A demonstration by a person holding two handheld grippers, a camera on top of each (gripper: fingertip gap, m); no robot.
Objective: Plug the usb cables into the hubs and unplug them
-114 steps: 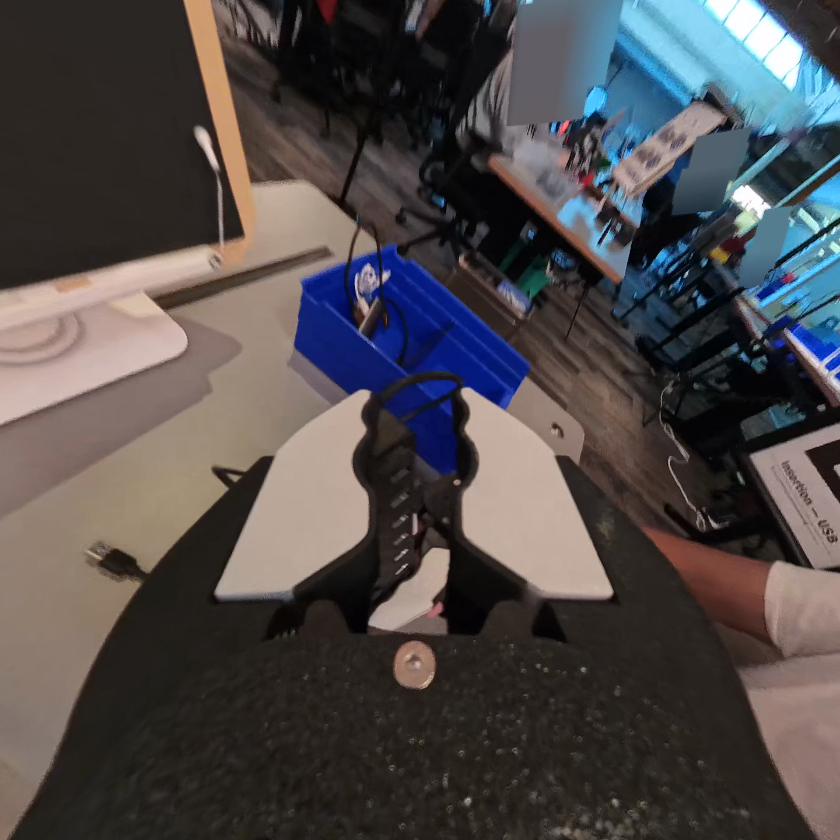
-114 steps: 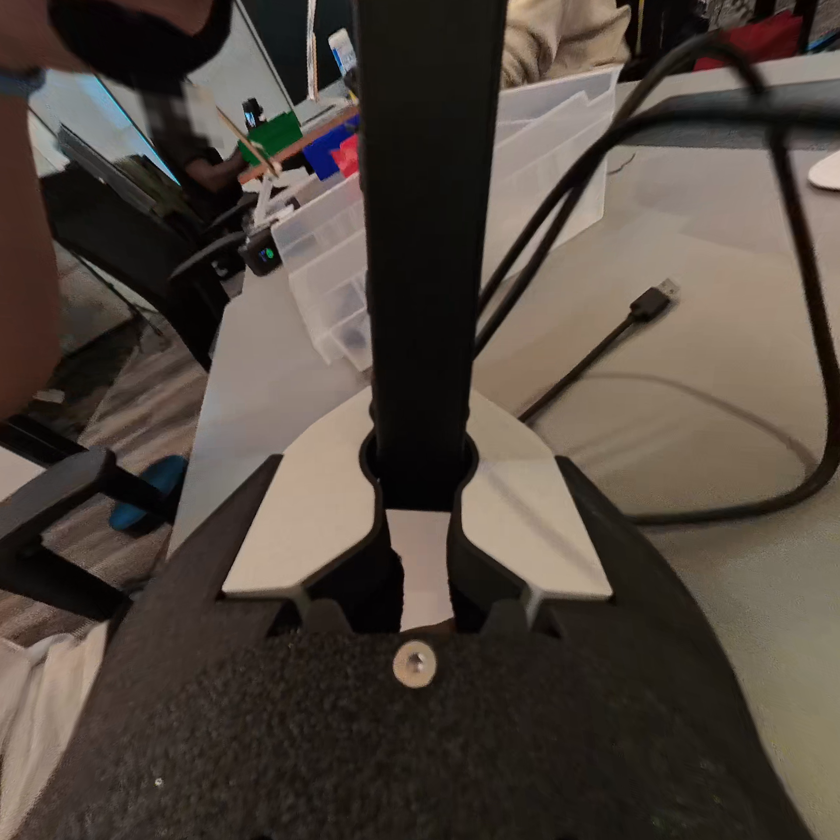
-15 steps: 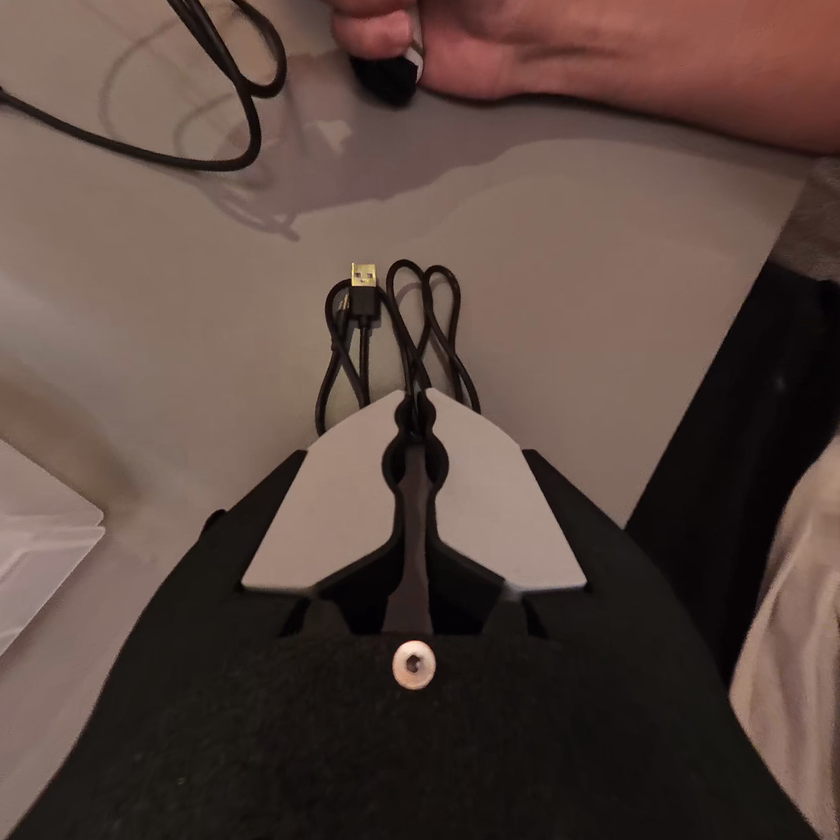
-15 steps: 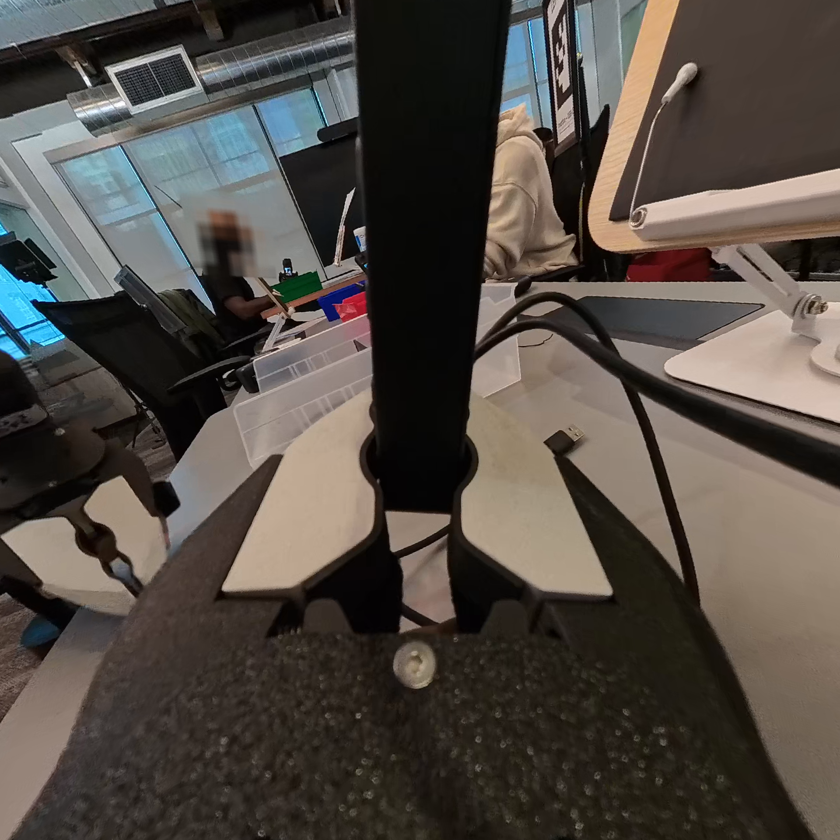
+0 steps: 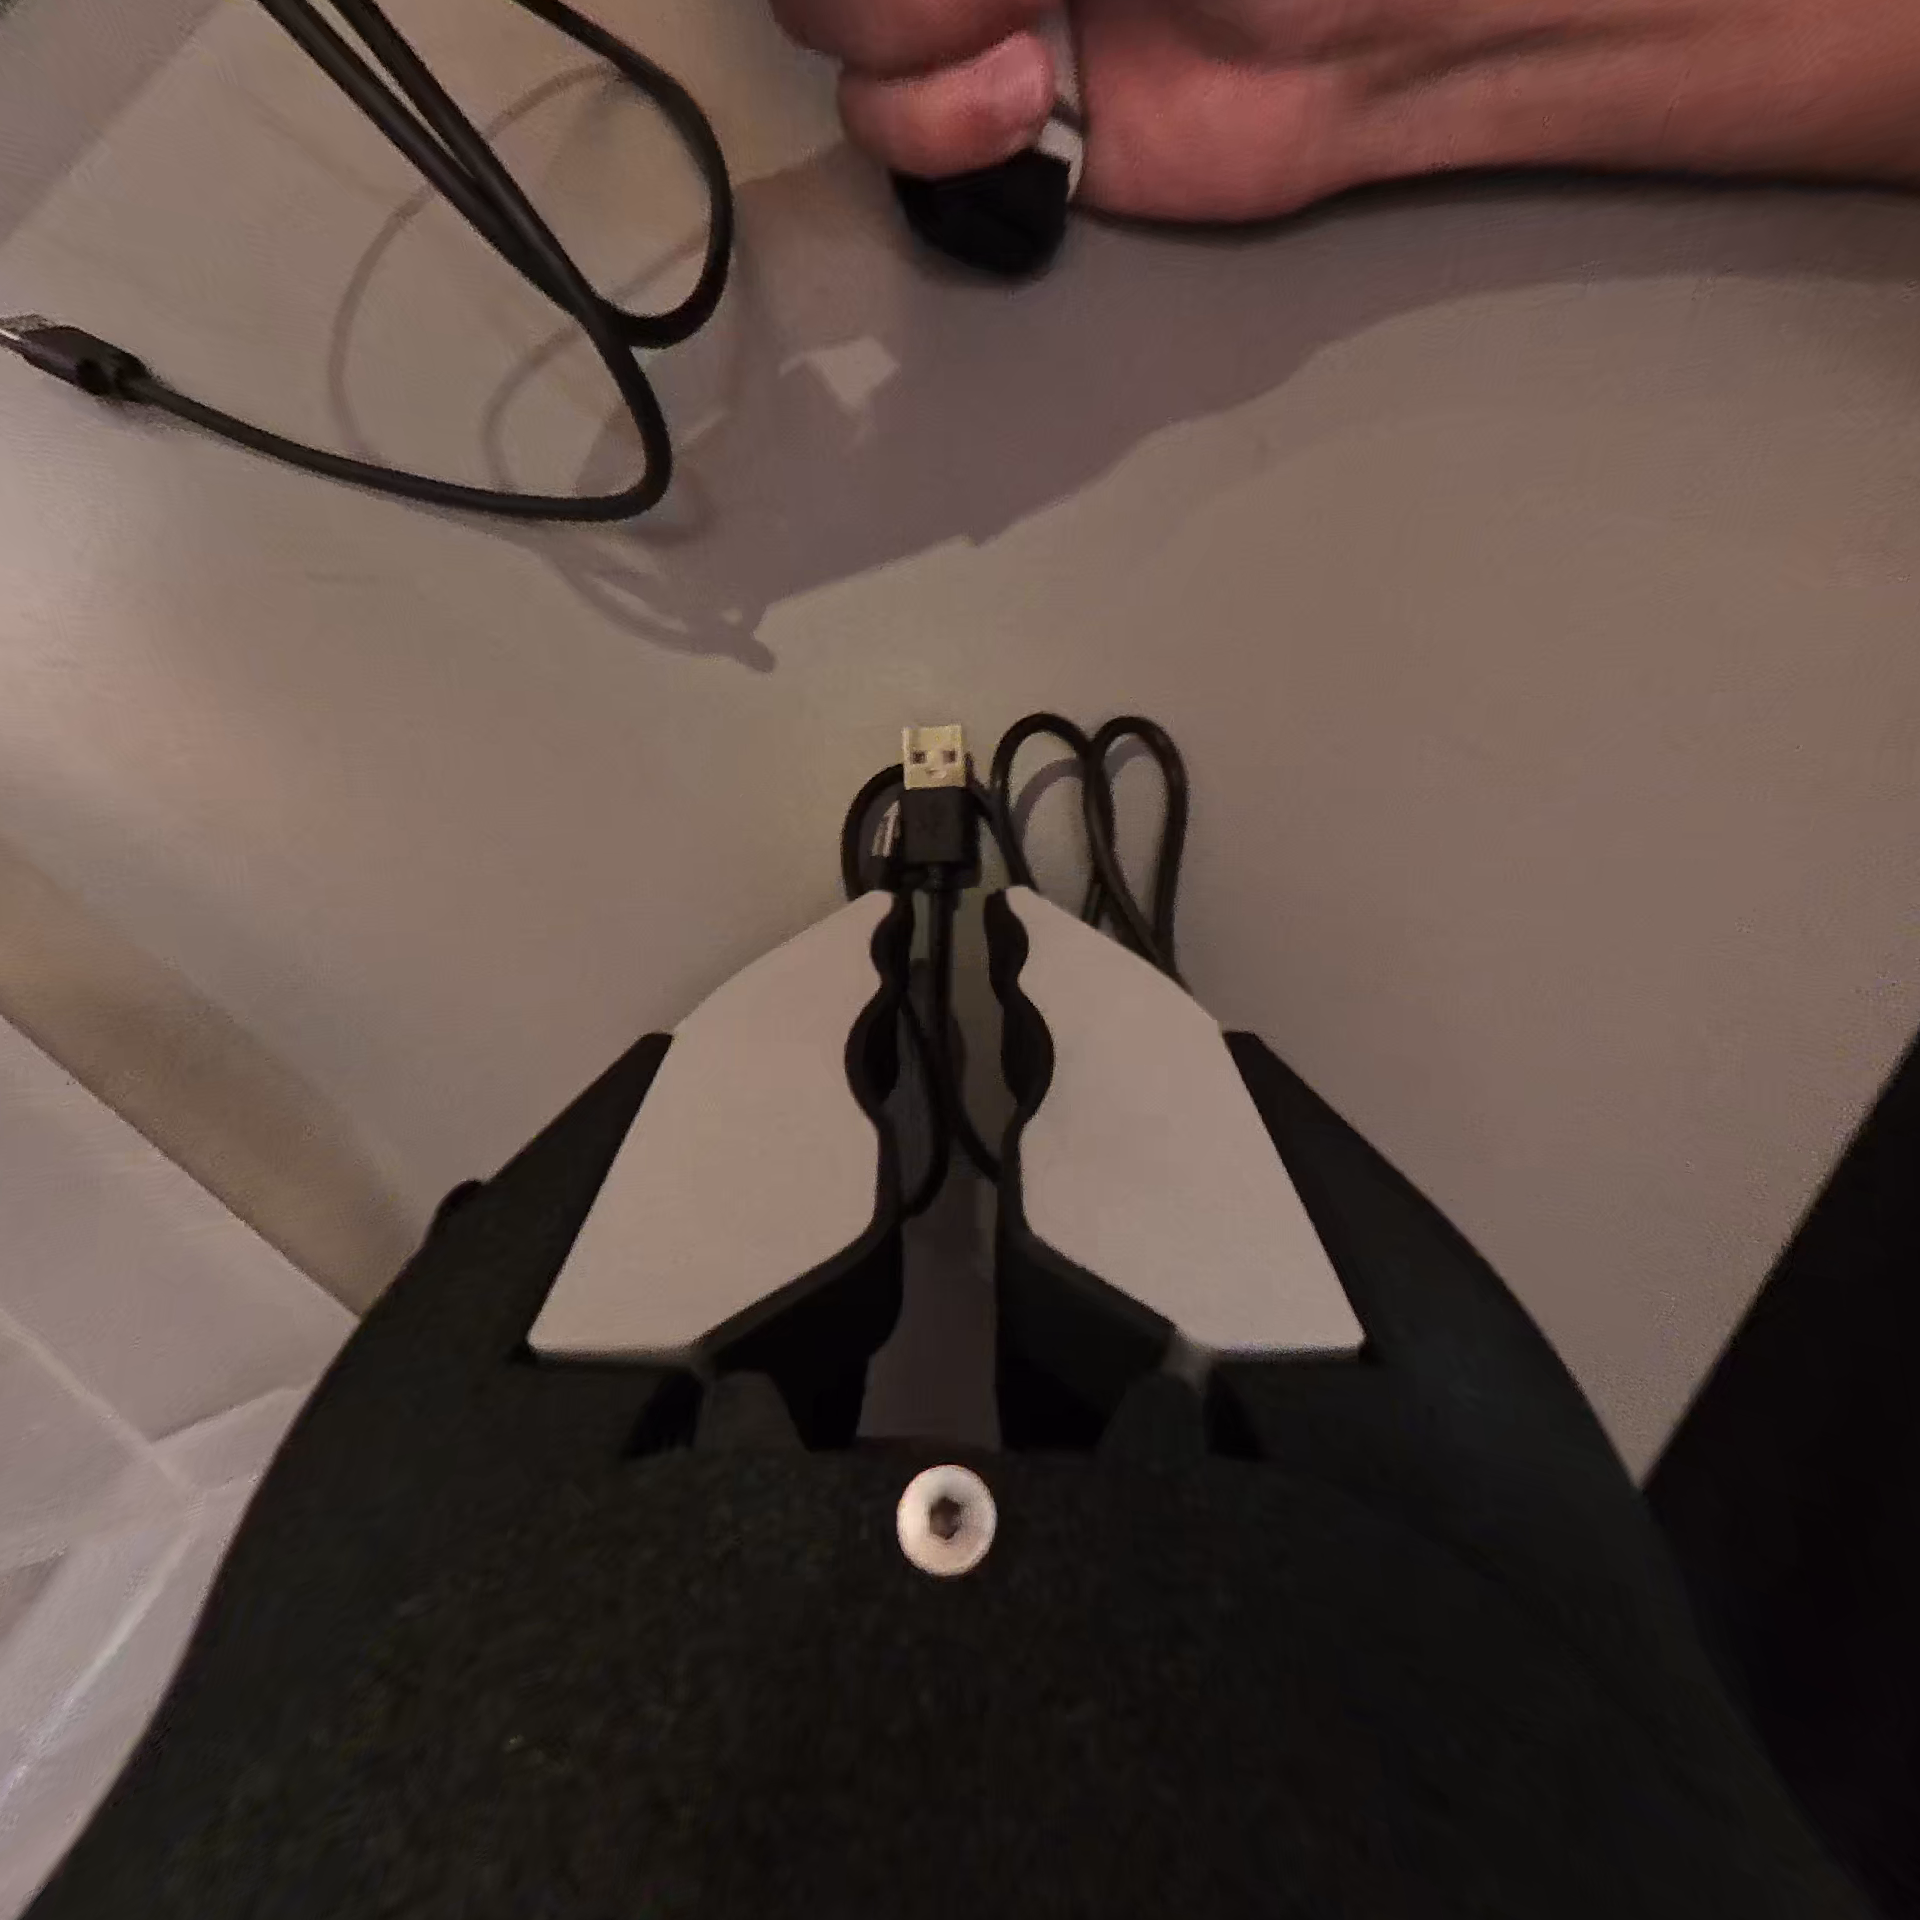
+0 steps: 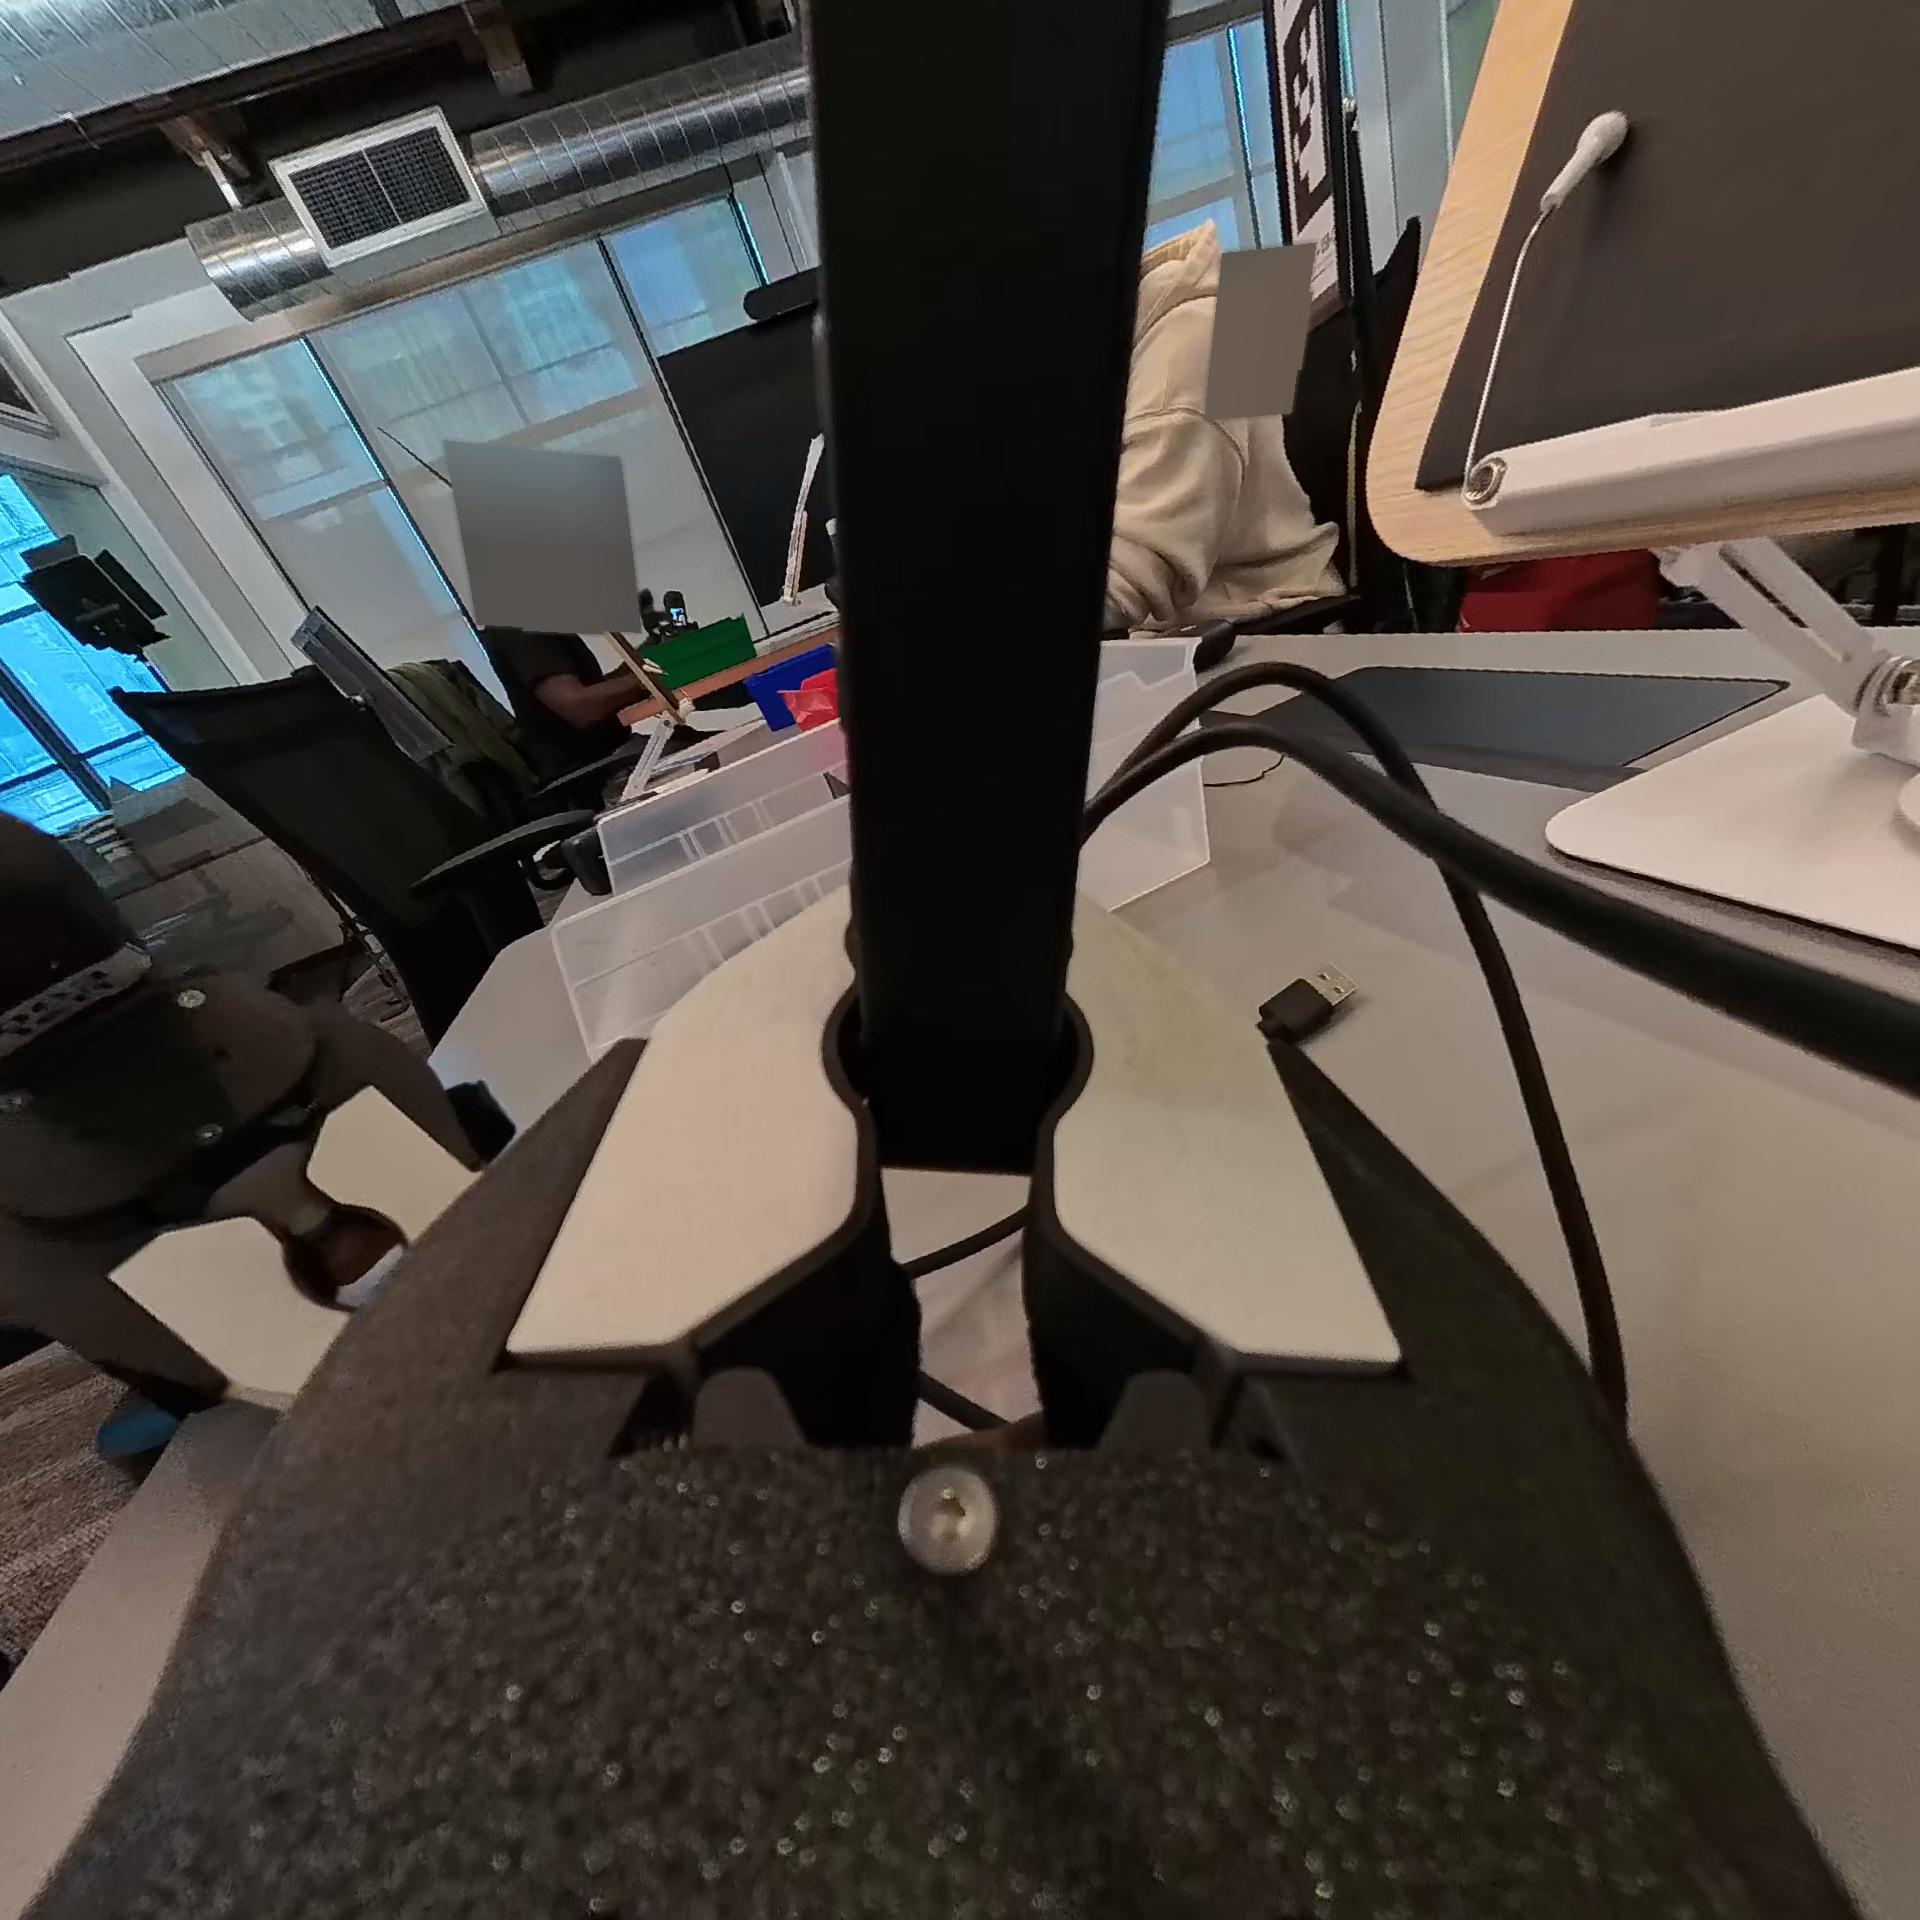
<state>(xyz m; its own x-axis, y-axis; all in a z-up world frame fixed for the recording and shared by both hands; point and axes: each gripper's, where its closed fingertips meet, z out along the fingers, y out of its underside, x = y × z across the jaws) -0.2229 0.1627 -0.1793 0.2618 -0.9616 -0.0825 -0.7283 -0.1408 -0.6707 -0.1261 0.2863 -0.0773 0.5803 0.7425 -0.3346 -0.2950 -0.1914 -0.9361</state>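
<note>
— Where's the cable?
— The bundled usb cable (image 5: 935,831) lies on the grey bench (image 5: 1455,727), its cord running between the released left tool (image 5: 940,909) fingers.
— And the right tool (image 6: 961,997)?
— Clenched on the upright black hub (image 6: 971,520); a loose plug (image 6: 1309,1000) lies just right.

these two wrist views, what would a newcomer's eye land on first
In the right wrist view, the long black slab-like hub stands upright, clamped in the right gripper and splitting the picture. In the left wrist view, a coiled thin black usb cable with a gold-coloured plug lies on the grey table, just ahead of the parted left gripper.
</note>
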